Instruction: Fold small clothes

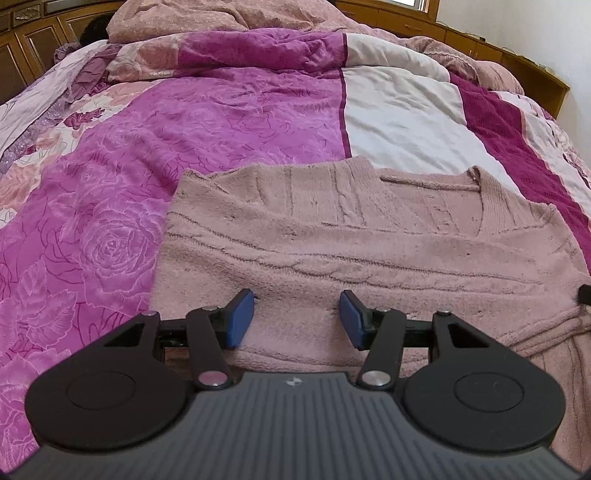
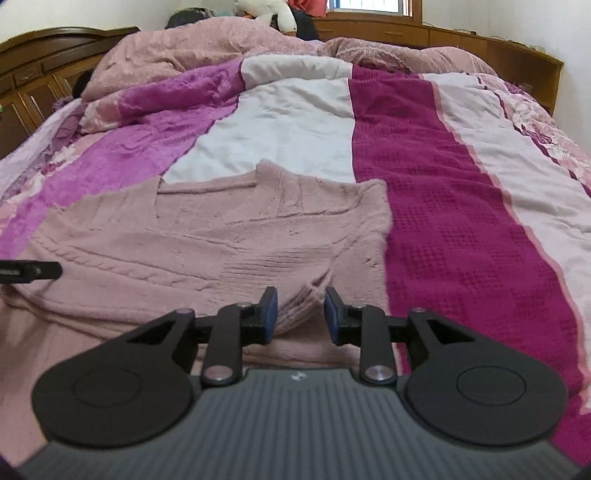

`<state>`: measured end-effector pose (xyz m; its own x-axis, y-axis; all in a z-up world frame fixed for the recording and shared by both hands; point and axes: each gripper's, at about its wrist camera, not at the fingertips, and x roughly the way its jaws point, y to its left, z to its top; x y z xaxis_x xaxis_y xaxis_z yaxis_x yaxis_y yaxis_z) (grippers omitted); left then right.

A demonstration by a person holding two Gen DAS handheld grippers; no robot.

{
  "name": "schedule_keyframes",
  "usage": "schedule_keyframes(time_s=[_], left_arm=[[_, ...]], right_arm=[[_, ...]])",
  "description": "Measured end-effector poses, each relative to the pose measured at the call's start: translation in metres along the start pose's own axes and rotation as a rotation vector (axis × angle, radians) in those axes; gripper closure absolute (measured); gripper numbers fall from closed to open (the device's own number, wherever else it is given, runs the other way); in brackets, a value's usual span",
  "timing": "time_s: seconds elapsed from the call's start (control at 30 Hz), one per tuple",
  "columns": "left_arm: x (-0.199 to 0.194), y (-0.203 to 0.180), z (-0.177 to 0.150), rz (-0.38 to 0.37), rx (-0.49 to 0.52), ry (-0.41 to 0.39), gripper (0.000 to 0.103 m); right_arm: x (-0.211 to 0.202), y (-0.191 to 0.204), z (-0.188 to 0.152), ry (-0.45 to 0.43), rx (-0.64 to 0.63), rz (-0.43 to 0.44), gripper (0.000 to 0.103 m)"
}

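A pale pink cable-knit sweater (image 1: pixel 332 236) lies flat on the bed, V-neck toward the far side; it also shows in the right wrist view (image 2: pixel 207 240). My left gripper (image 1: pixel 297 314) is open, its blue pads just above the sweater's near left part, holding nothing. My right gripper (image 2: pixel 300 310) is open with a narrower gap, and a raised ridge of the sweater's fabric (image 2: pixel 303 295) sits between its blue pads near the sweater's right edge. The right gripper's tip (image 1: pixel 584 295) shows at the edge of the left view; the left gripper's tip (image 2: pixel 33 271) at the edge of the right view.
The bed is covered by a quilt (image 1: pixel 221 122) in magenta rose print, white and dark crimson stripes (image 2: pixel 443 206). A bunched pink blanket (image 2: pixel 207 48) lies at the far end with a plush toy (image 2: pixel 273 11). Wooden headboard and cabinets (image 2: pixel 37 66) surround the bed.
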<state>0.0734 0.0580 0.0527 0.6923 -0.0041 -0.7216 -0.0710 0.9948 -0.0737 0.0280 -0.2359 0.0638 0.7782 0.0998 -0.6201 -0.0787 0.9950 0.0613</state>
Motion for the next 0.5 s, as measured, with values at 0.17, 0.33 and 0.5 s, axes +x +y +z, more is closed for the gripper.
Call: schedule_keyframes(time_s=[0.17,0.33,0.5], left_arm=[[-0.001,-0.001,0.0,0.005,-0.003,0.0,0.044],[-0.004,-0.003,0.002,-0.008,-0.011,0.0,0.044],[-0.009,-0.004,0.006,-0.018,-0.023,-0.023,0.044]], right_arm=[[-0.014,-0.014,0.015,-0.048,0.043,0.018,0.073],[0.007,-0.019,0.029,-0.05,0.068,0.041,0.073],[0.046,-0.015,0.033,0.027,0.042,0.026,0.073]])
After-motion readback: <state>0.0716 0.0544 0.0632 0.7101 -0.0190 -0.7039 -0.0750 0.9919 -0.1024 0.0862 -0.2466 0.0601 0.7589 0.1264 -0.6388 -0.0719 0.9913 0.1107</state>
